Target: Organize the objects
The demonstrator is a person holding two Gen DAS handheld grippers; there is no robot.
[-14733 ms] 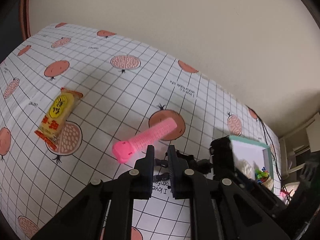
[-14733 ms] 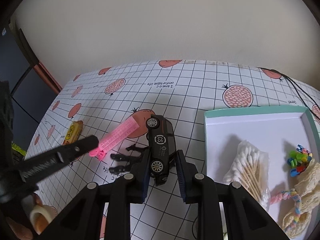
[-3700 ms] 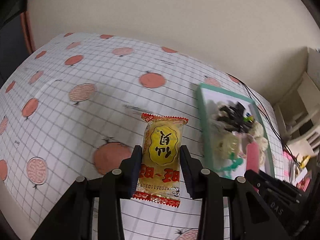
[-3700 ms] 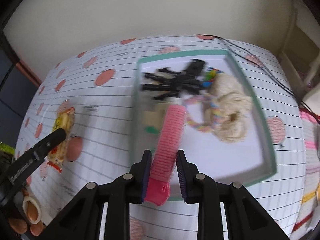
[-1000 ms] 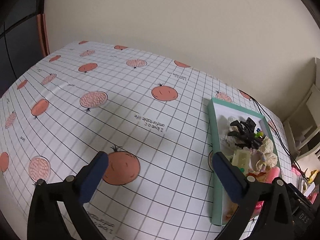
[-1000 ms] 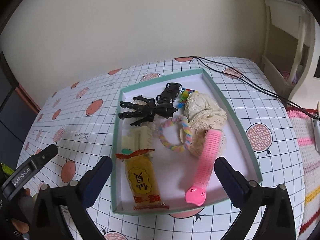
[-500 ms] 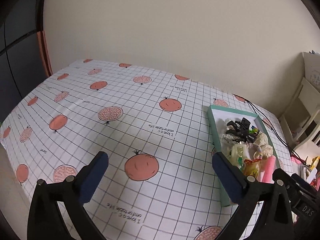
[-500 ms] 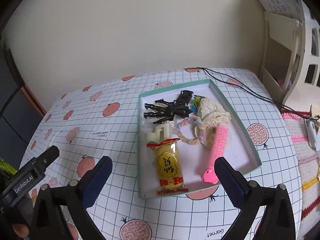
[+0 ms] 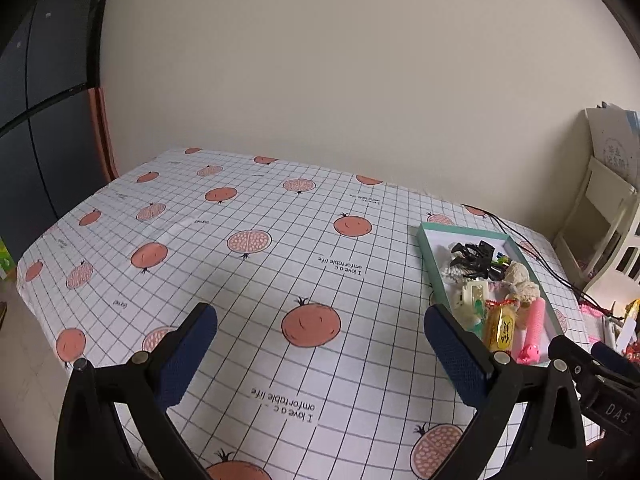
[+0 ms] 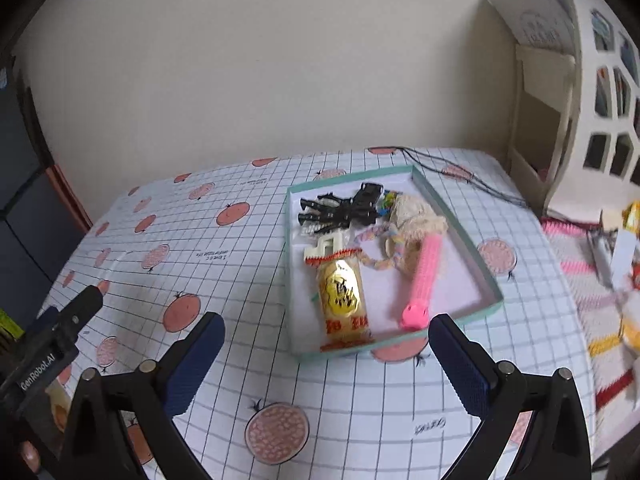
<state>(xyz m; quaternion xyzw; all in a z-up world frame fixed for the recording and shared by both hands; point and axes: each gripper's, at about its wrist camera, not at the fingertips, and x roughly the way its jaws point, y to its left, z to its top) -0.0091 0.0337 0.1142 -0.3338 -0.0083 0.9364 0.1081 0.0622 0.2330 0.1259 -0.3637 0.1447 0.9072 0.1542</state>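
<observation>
A teal-rimmed white tray lies on the right part of the table. Inside it are a yellow snack packet, a pink comb, a black toy car, black clips, a cream cloth bundle and a pastel hair tie. My right gripper hangs wide open above the table in front of the tray, empty. My left gripper is also wide open and empty, left of the tray over bare cloth.
The tablecloth is white with a grid and orange fruit prints. A black cable runs behind the tray. A white shelf unit stands at the right, and clutter on a pink knitted mat lies beyond the table's right edge.
Both grippers have drawn back and upward from the tray, so the table looks farther away. Everything in the tray stays put.
</observation>
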